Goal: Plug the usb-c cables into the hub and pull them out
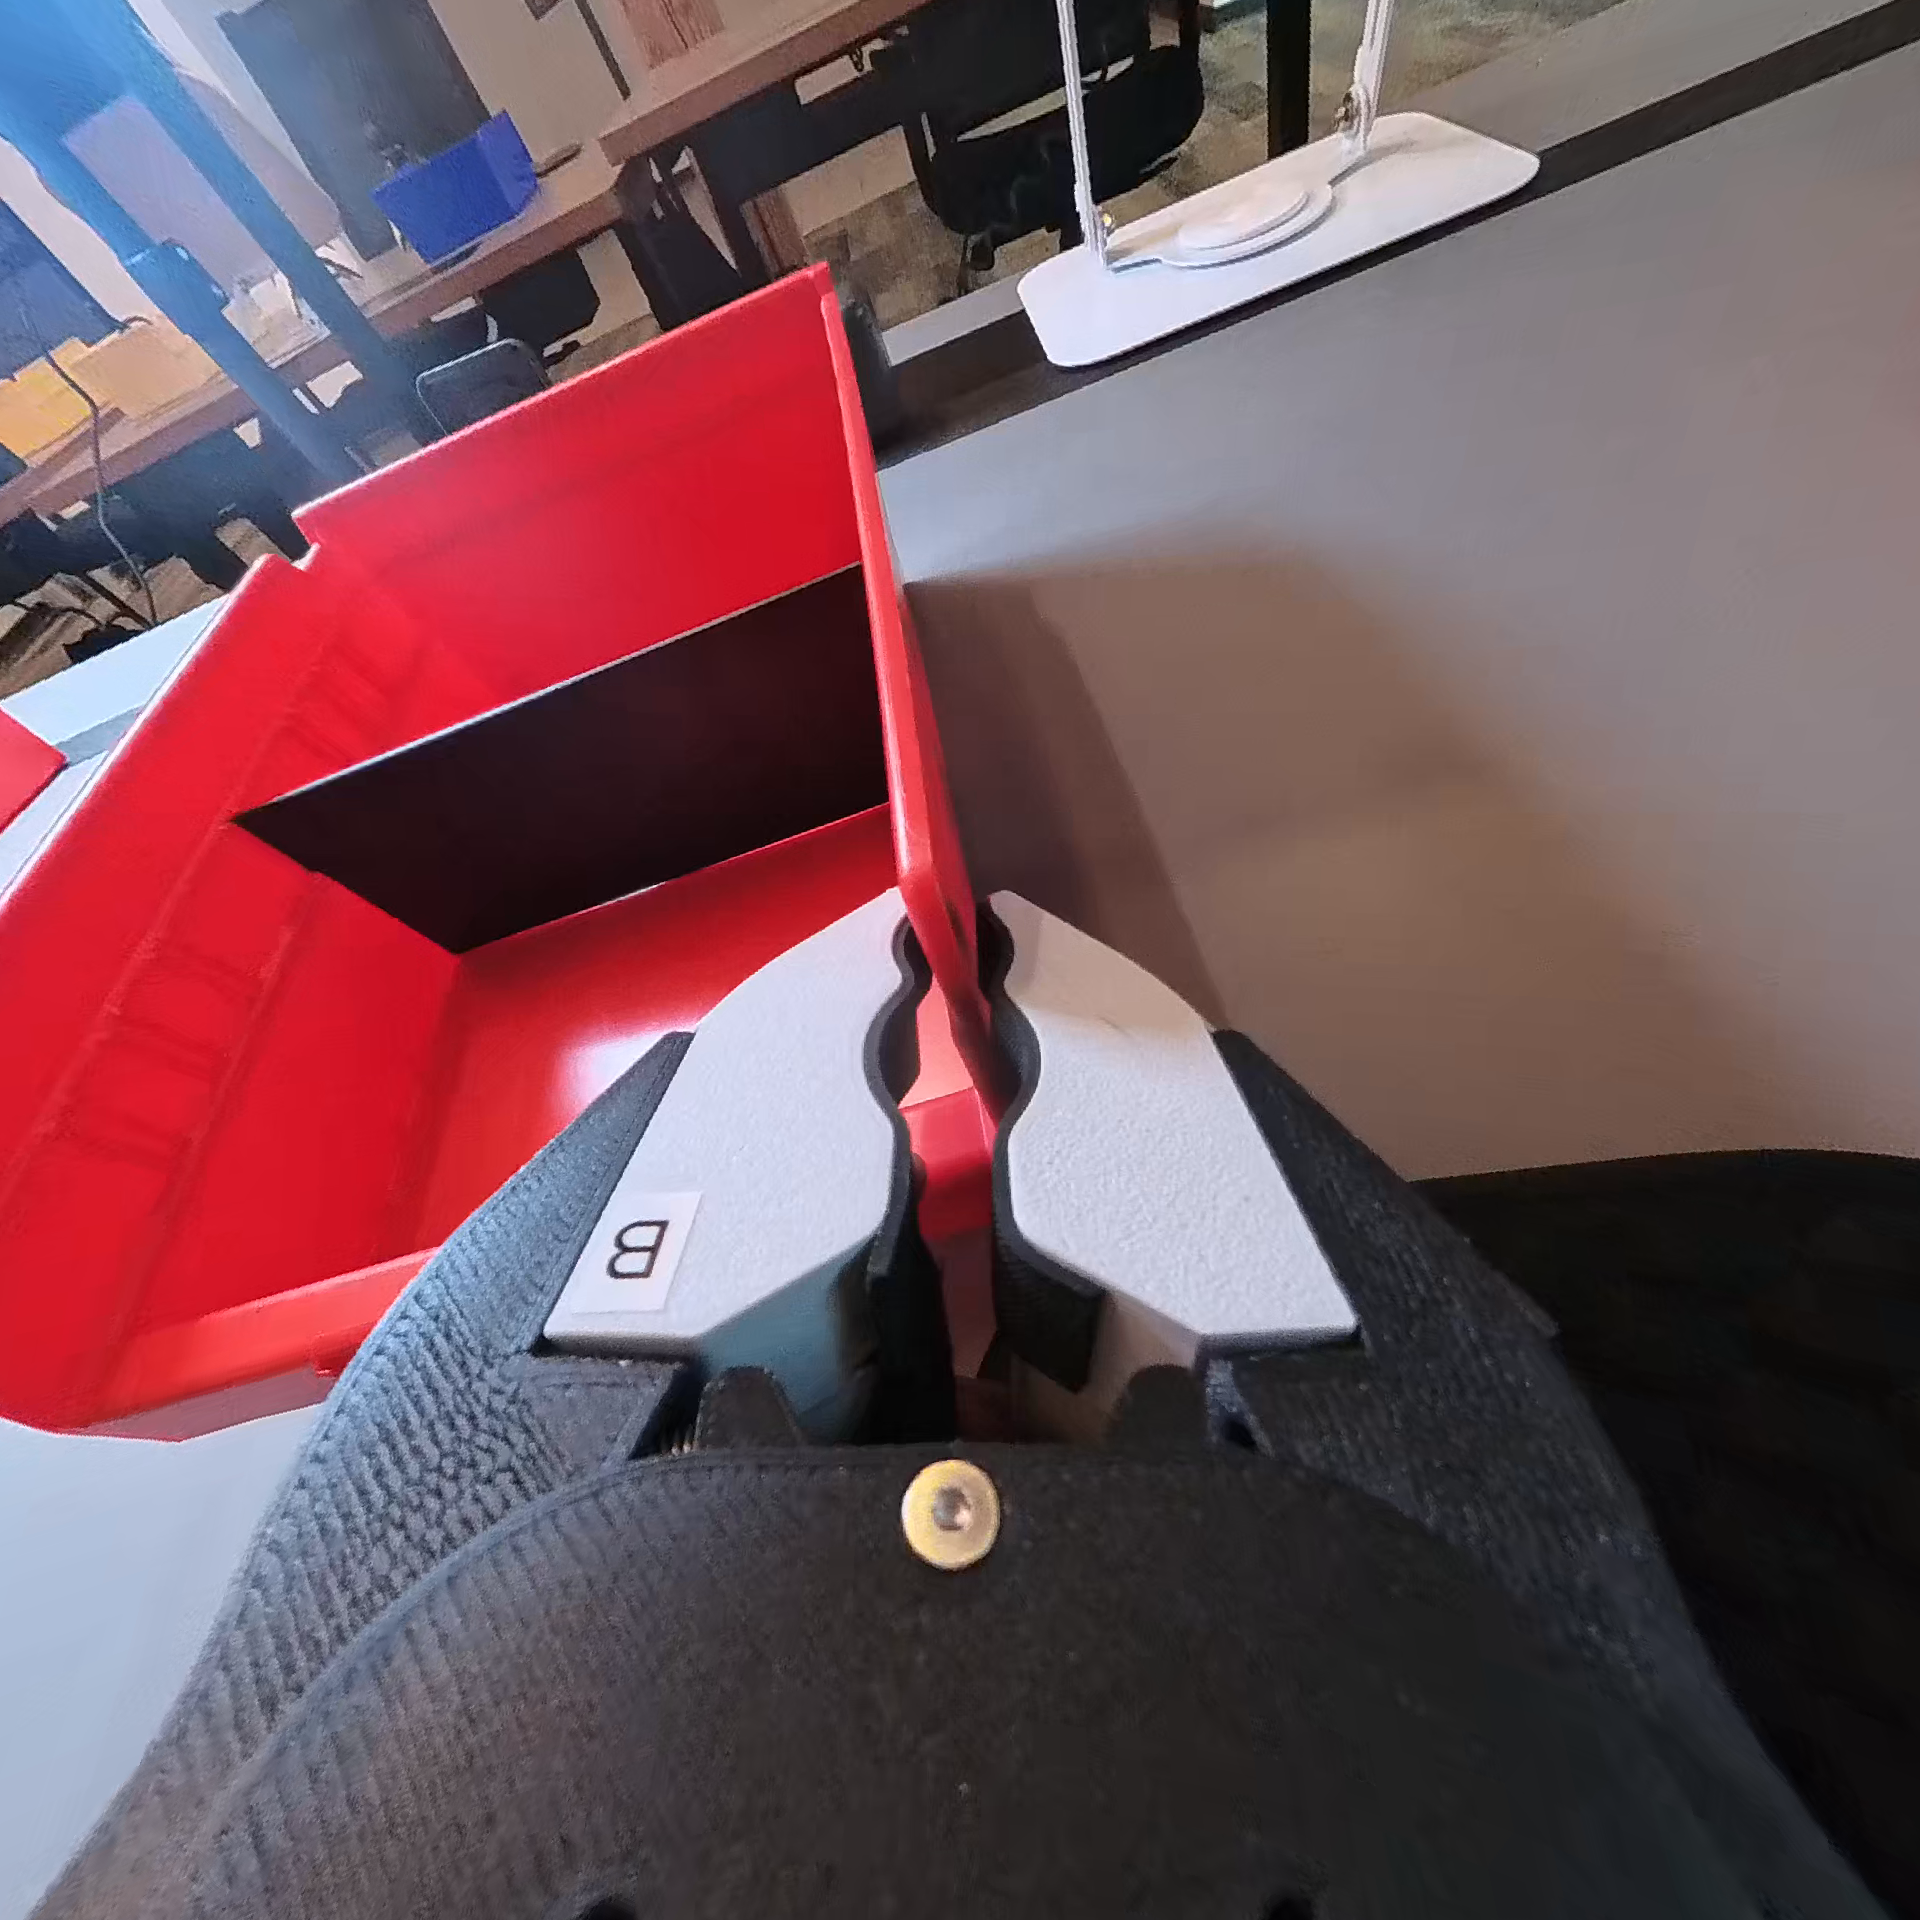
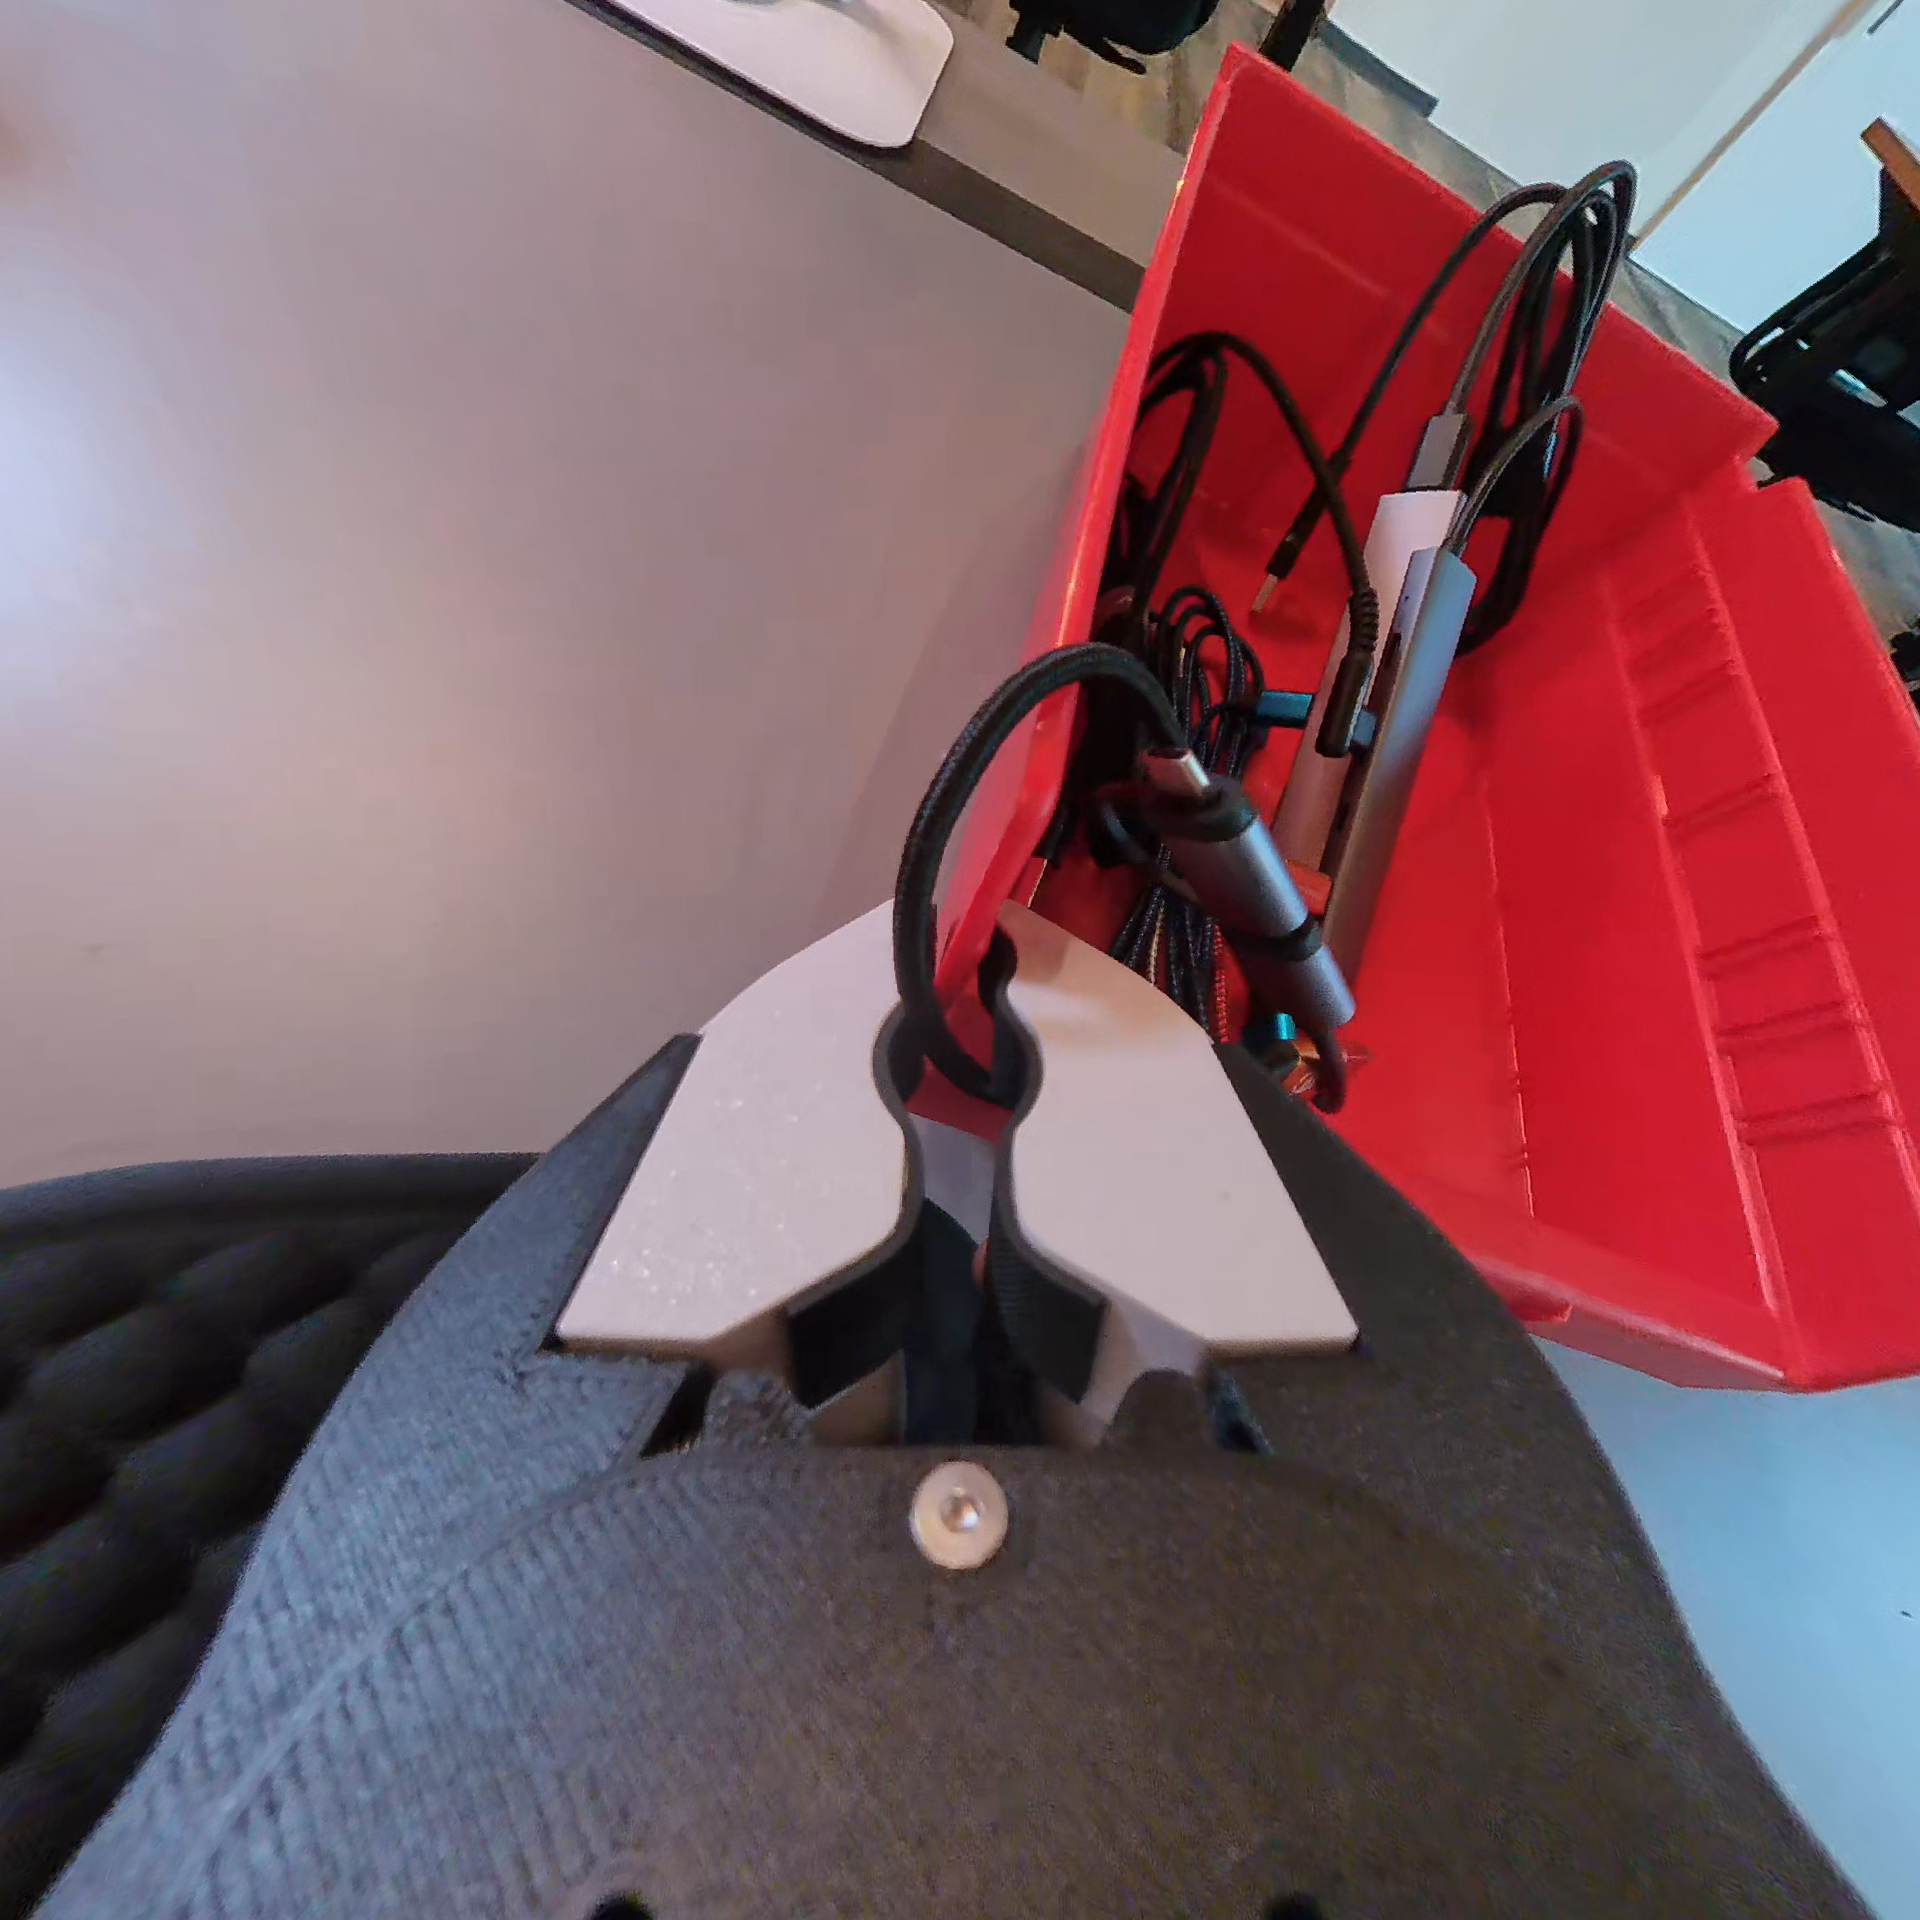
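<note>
In the left wrist view my left gripper is shut on the right wall of a red bin. That bin holds only a black divider. In the right wrist view my right gripper is shut on the near left wall of a second red bin. A black braided cable loops through the round gap between its fingers and ends in a USB-C plug. Inside this bin lie a slim grey hub, a pale hub and a tangle of black cables.
Both bins stand on a grey table. A white lamp base sits near the far edge and also shows in the right wrist view. Dark knitted fabric lies close behind the right gripper, and black cloth beside the left. There is about 35 centimetres between the tips of the two grippers. It is some 12 centimetres from my right tips to the slim grey hub.
</note>
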Demonstrator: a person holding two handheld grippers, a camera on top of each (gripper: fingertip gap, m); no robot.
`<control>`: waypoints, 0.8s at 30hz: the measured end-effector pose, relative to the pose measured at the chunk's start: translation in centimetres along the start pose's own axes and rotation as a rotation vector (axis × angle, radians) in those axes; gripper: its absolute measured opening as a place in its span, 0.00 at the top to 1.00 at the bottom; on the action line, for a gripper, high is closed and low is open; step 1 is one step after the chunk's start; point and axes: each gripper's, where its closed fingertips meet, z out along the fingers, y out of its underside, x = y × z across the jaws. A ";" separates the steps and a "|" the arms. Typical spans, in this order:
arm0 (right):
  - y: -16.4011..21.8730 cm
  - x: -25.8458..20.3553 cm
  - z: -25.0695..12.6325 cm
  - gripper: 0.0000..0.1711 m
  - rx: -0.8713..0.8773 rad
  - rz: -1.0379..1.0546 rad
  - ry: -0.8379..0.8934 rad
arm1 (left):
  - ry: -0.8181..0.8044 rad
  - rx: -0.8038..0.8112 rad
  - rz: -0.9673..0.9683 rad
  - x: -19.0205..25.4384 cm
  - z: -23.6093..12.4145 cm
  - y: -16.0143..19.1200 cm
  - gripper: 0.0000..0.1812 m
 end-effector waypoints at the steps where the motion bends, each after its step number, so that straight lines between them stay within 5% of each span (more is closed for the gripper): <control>1: 0.0 0.0 0.0 0.96 0.001 0.002 -0.002 | 0.003 0.001 0.000 0.0 0.0 0.0 0.95; 7: -0.1 -0.1 -0.2 0.94 0.018 0.023 -0.047 | 0.039 0.008 -0.012 0.4 0.0 -0.1 0.91; 9: -0.9 -0.5 -1.3 0.78 0.082 0.078 -0.124 | 0.099 0.019 -0.096 0.9 -1.1 -0.9 0.69; 14: -5.0 3.7 -6.1 0.45 0.341 0.319 -0.185 | 0.156 0.169 -0.302 -0.9 -5.8 -4.4 0.51; 17: -3.3 8.6 -7.0 0.25 0.254 0.331 -0.059 | 0.102 0.139 -0.324 -3.5 -7.5 -4.3 0.38; 21: 0.7 12.8 -7.6 0.19 0.063 0.341 0.073 | 0.026 0.067 -0.314 -6.1 -8.7 -3.2 0.30; 24: 0.6 12.4 -7.7 0.22 0.078 0.384 0.026 | 0.020 0.050 -0.301 -6.5 -9.2 -2.8 0.30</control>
